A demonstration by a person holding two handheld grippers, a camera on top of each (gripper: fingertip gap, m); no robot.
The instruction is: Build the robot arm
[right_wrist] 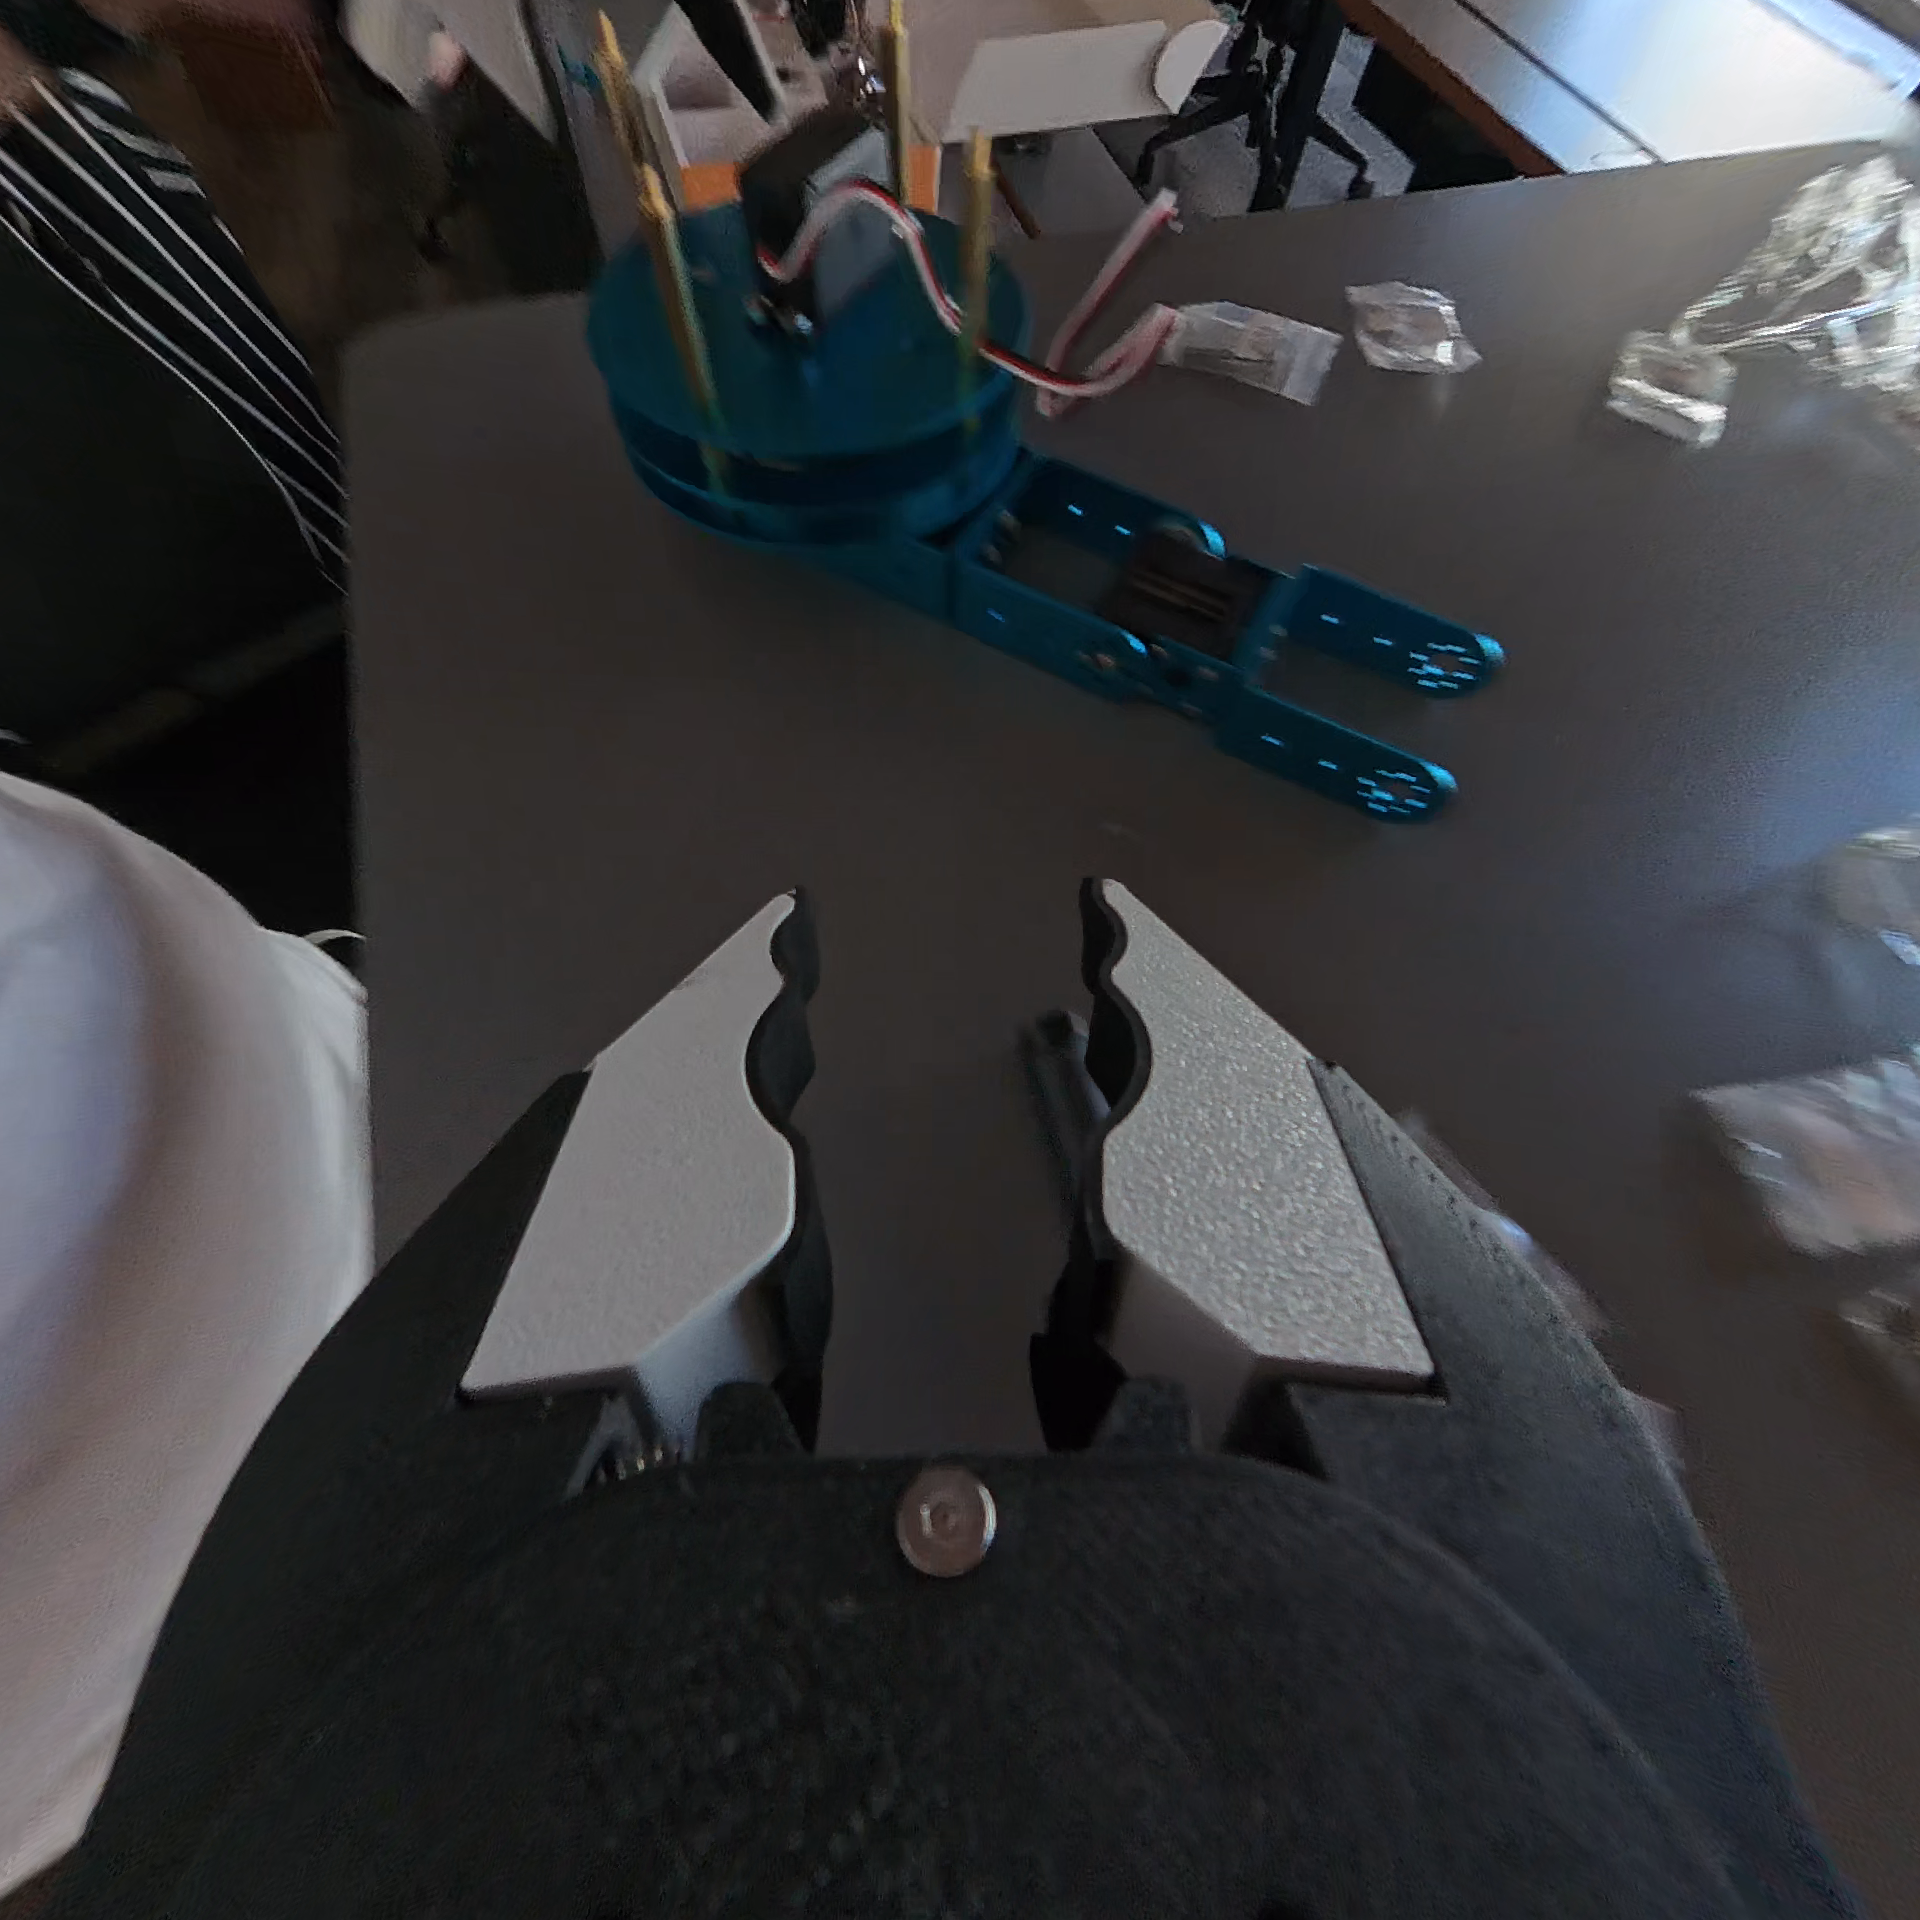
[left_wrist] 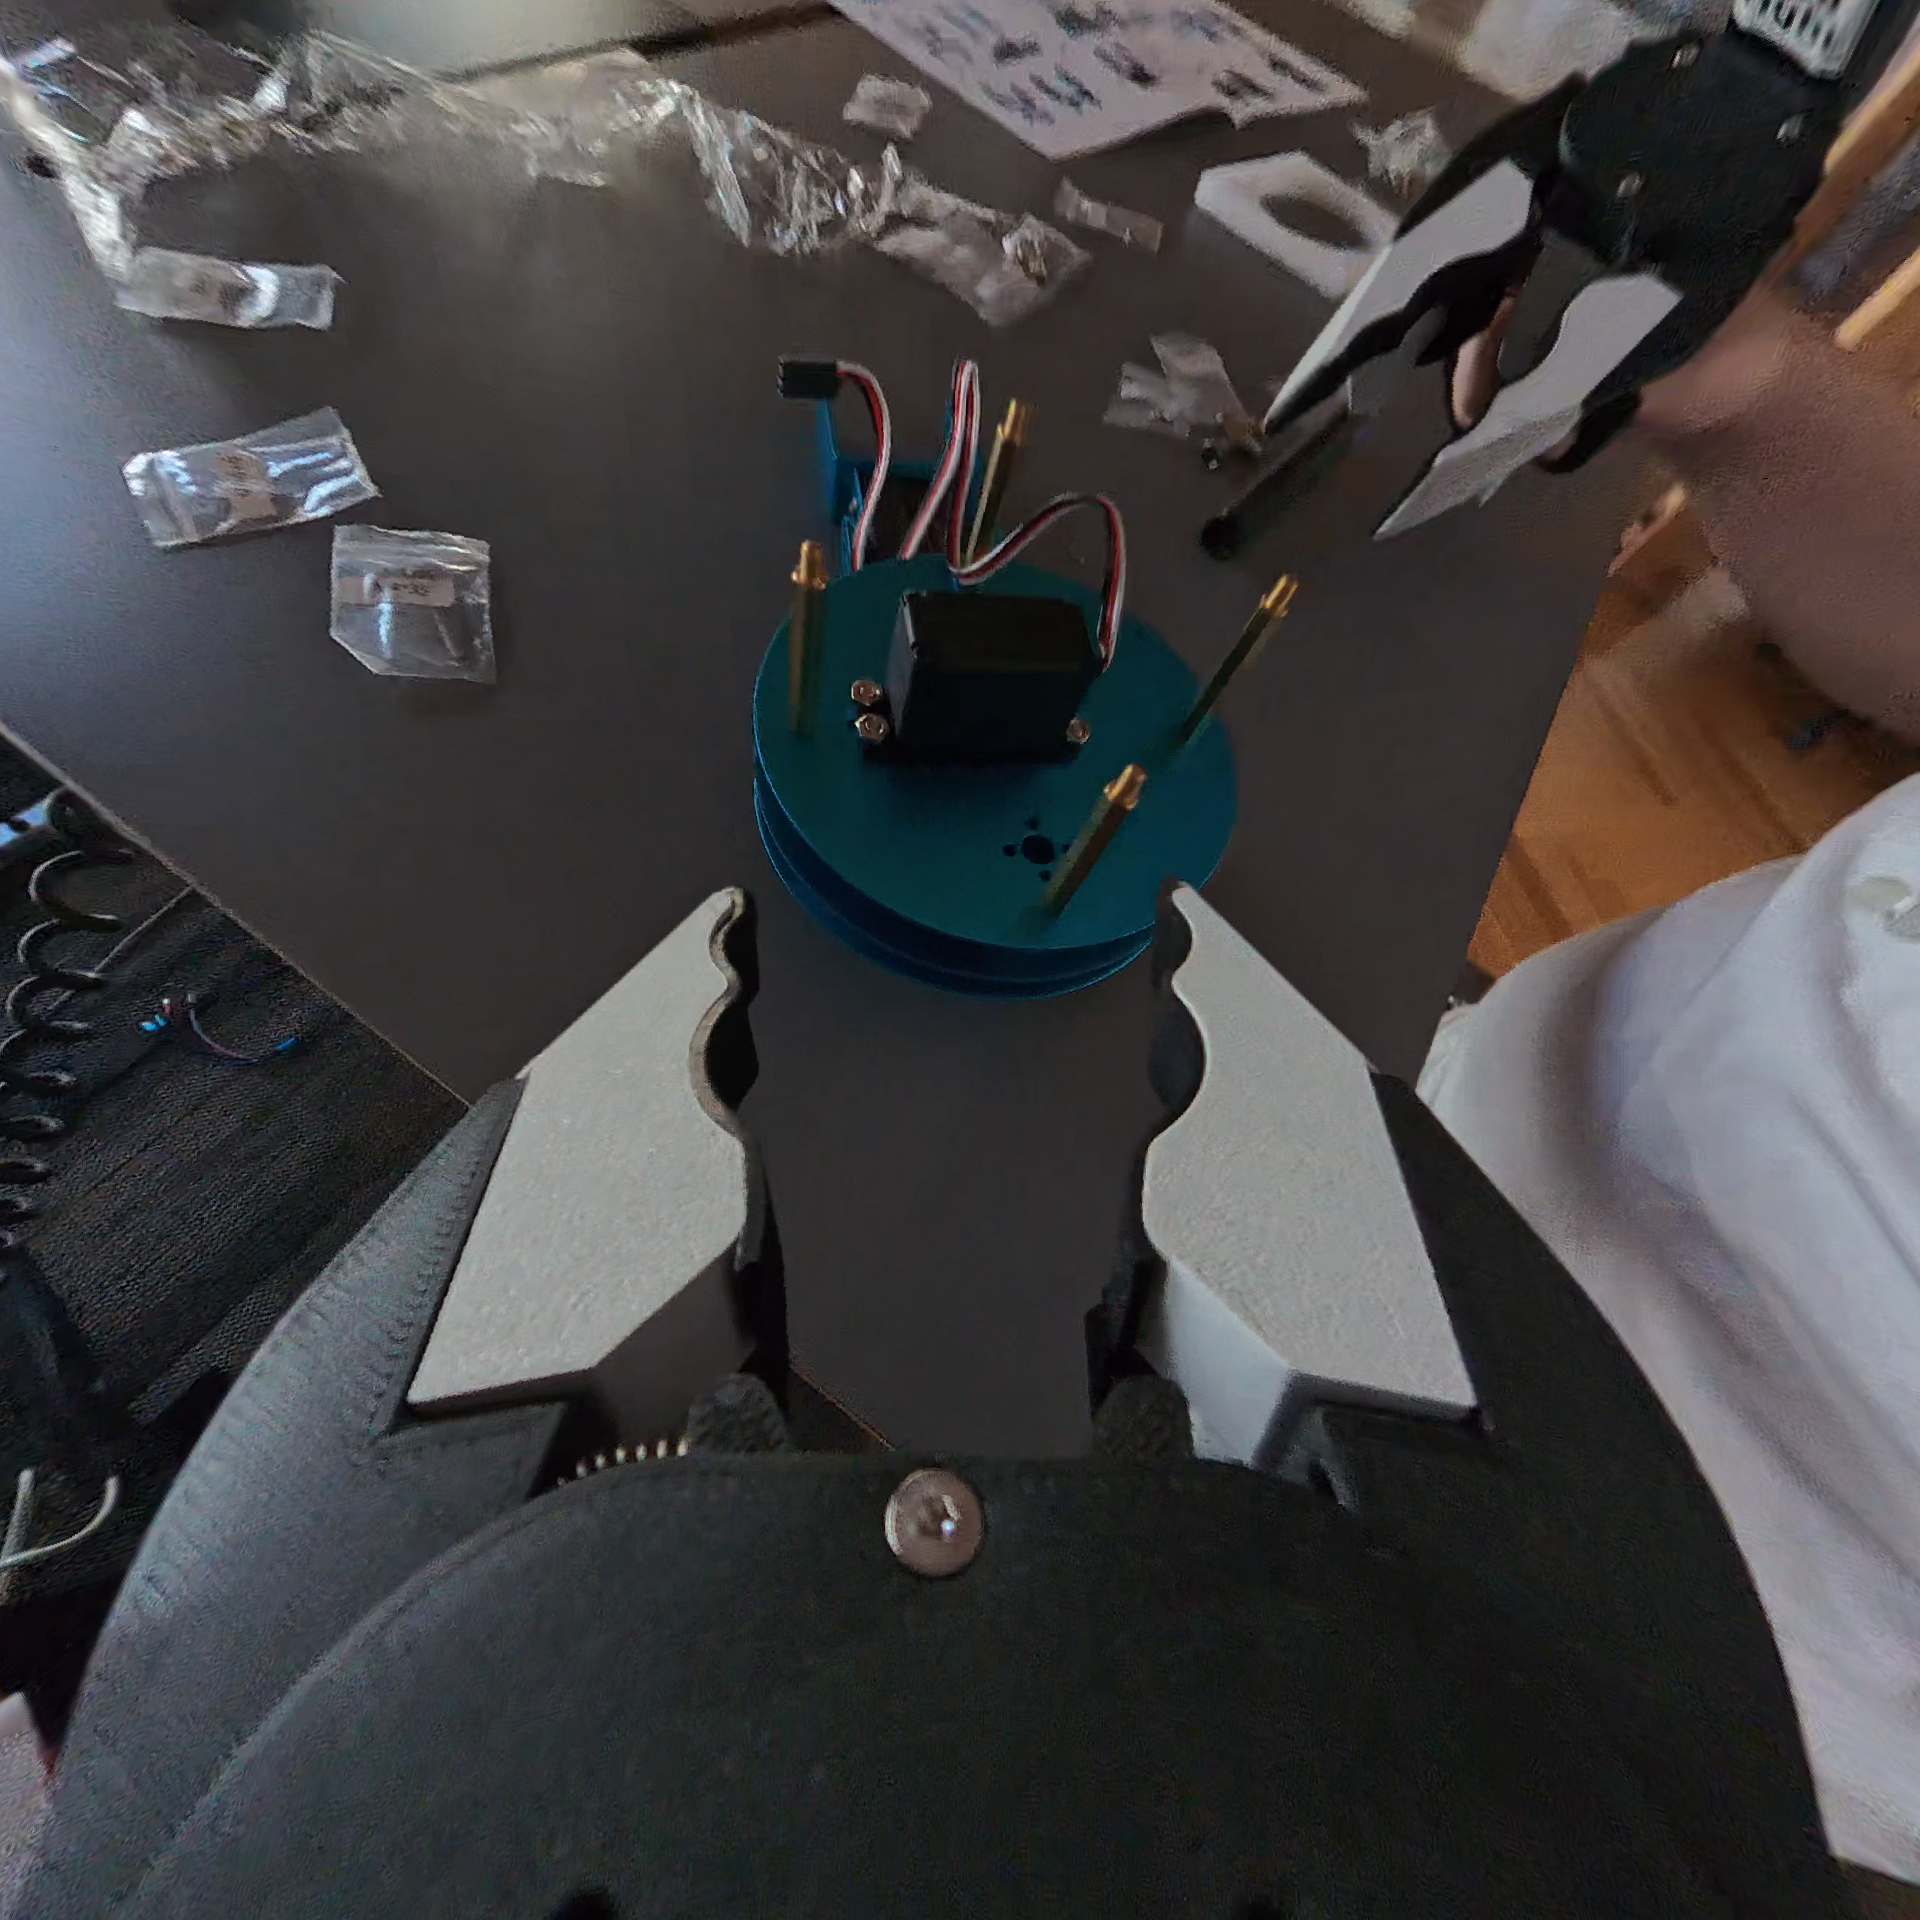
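Observation:
A blue round base (left_wrist: 997, 862) carries a black servo (left_wrist: 987, 675), several upright brass standoffs (left_wrist: 808, 644) and red-white-black wires (left_wrist: 956, 457). It stands on the dark grey table (left_wrist: 520, 810). My left gripper (left_wrist: 951, 904) is open and empty, its fingertips just short of the base's near edge. In the right wrist view the base (right_wrist: 831, 416) joins a blue bracket arm (right_wrist: 1247, 634) lying flat. My right gripper (right_wrist: 943, 894) is open, low over the table, with a thin black tool (right_wrist: 1055, 1081) beside its right finger. It also shows in the left wrist view (left_wrist: 1330, 473), above that tool (left_wrist: 1278, 483).
Small clear plastic bags (left_wrist: 410, 603) (right_wrist: 1247, 348) and crumpled wrap (left_wrist: 810, 197) lie around. A printed sheet (left_wrist: 1101, 62) and a white foam block (left_wrist: 1288, 218) sit at the far side. A person's white sleeve (left_wrist: 1714, 1247) is at the right; the table edge (left_wrist: 260, 935) drops to carpet at the left. Spacing between my two grippers at the tips: around 25 cm.

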